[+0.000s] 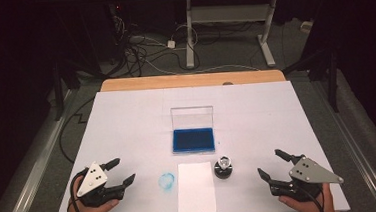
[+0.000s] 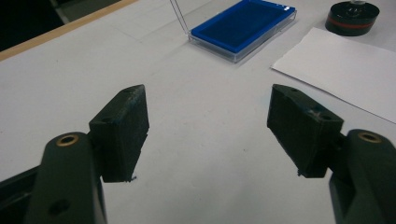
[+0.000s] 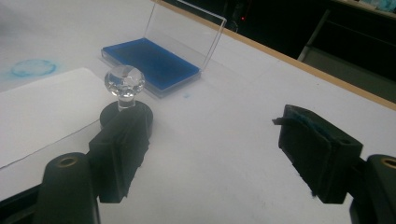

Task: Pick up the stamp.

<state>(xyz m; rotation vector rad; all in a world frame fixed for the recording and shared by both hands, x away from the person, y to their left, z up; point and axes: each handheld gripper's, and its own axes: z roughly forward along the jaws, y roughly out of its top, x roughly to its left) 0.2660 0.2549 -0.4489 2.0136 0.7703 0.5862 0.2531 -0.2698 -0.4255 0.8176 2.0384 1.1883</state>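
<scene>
From the high view, the stamp (image 1: 224, 167) with its clear knob stands on the white counter (image 1: 127, 120) just right of the paper sheet (image 1: 196, 187), nearer the right tool (image 1: 270, 166) than the left tool (image 1: 120, 172) — both tools spread and empty, well apart from it. The blue ink pad (image 1: 193, 140) lies open beyond it. In the left gripper view, the stamp (image 2: 352, 17) sits far off at upper right, past the paper (image 2: 345, 70). In the right gripper view, the stamp (image 3: 125, 88) stands just beyond the left jaw, outside the gap.
</scene>
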